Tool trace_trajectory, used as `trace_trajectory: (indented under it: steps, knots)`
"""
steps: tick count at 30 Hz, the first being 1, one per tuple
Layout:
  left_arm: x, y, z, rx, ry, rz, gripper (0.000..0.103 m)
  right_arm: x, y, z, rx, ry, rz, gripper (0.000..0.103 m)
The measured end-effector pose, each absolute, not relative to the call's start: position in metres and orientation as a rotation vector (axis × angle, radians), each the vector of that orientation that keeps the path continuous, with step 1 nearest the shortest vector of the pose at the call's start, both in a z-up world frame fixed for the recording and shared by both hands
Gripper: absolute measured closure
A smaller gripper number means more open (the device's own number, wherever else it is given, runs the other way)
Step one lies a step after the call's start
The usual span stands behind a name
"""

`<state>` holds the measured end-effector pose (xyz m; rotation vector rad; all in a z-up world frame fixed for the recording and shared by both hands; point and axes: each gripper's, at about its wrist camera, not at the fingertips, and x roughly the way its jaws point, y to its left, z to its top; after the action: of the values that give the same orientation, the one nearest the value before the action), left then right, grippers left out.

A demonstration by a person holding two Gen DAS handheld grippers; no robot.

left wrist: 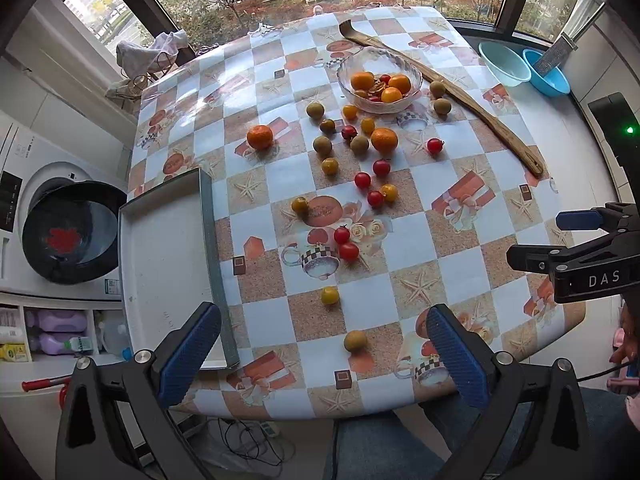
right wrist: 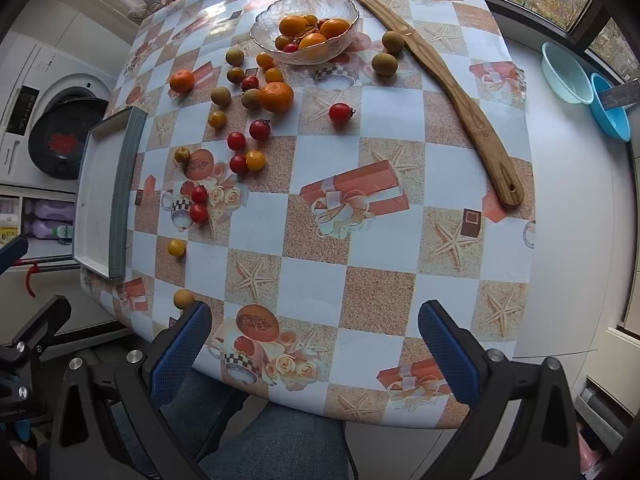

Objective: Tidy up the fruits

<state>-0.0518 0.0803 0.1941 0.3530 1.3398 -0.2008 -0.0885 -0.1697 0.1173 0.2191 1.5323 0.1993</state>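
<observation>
Many small fruits lie loose on the patterned table: tangerines (left wrist: 260,137) (right wrist: 276,97), red cherry tomatoes (left wrist: 349,251) (right wrist: 339,113), yellow tomatoes (left wrist: 330,295) (right wrist: 176,247) and brownish longans (left wrist: 355,340) (right wrist: 183,299). A glass bowl (left wrist: 412,65) (right wrist: 347,12) at the far side holds tangerines and small fruits. My left gripper (left wrist: 322,354) is open and empty above the near table edge. My right gripper (right wrist: 316,350) is open and empty above the near edge; it also shows in the left wrist view (left wrist: 560,240).
An empty white tray with a grey rim (left wrist: 211,236) (right wrist: 120,196) lies at the table's left edge. A long wooden spatula (left wrist: 480,110) (right wrist: 460,92) lies at the right. Two blue basins (left wrist: 546,72) (right wrist: 568,76) stand on the sill. A washing machine (left wrist: 24,184) stands left.
</observation>
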Motion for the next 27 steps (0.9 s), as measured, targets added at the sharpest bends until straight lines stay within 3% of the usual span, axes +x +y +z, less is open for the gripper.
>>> trace_trajectory:
  steps: [6, 18, 27]
  knots:
    - [-0.051, 0.075, 0.2, 0.344, 1.334, -0.221, 0.0, -0.095, -0.166, 0.114, 0.395, 1.546, 0.354, 0.0]
    - [-0.044, 0.072, 0.197, 0.324, 1.331, -0.22, 0.0, -0.094, -0.164, 0.111, 0.325, 1.56, 0.342, 0.0]
    - [-0.019, 0.115, 0.157, 0.215, 1.379, -0.108, 0.0, -0.093, -0.179, 0.096, 0.253, 1.583, 0.206, 0.0]
